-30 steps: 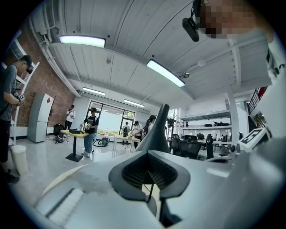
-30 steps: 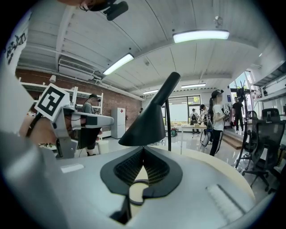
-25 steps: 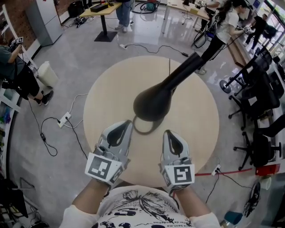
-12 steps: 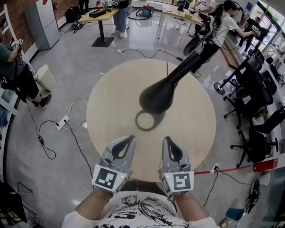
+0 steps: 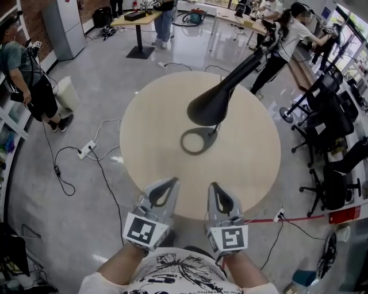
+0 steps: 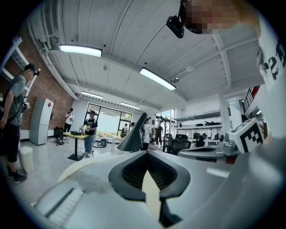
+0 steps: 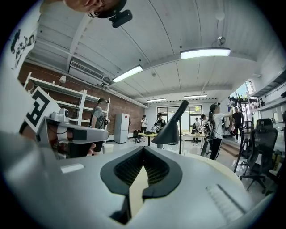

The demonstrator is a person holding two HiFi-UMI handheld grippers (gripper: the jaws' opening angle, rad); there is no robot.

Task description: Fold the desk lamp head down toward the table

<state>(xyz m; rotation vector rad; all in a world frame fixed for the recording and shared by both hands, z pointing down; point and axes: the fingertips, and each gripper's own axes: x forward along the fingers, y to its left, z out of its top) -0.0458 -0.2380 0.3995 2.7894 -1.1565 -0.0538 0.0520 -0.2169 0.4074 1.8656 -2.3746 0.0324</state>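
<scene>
A black desk lamp stands on the round beige table (image 5: pixel 144 132). Its ring-shaped base (image 5: pixel 199 141) lies near the table's middle, and its cone head (image 5: pixel 210 105) hangs above, on an arm (image 5: pixel 247 60) slanting up to the right. My left gripper (image 5: pixel 167 182) and right gripper (image 5: pixel 214 187) hover side by side at the table's near edge, well short of the base. Both are shut with nothing in them. The left gripper view shows its gripper (image 6: pixel 147 154) with the lamp head (image 6: pixel 133 134) far ahead. From the right gripper (image 7: pixel 143 150) the lamp head (image 7: pixel 170 129) is also distant.
Cables and a power strip (image 5: pixel 85 151) lie on the floor to the left. Black office chairs (image 5: pixel 333 115) crowd the right side. People stand at the left (image 5: pixel 29 74) and at the back right (image 5: pixel 287 40), near other tables (image 5: pixel 138 17).
Both grippers have drawn back from beside the lamp base to the table's near edge. The lamp now looks farther off, and its head no longer overlaps the ring base.
</scene>
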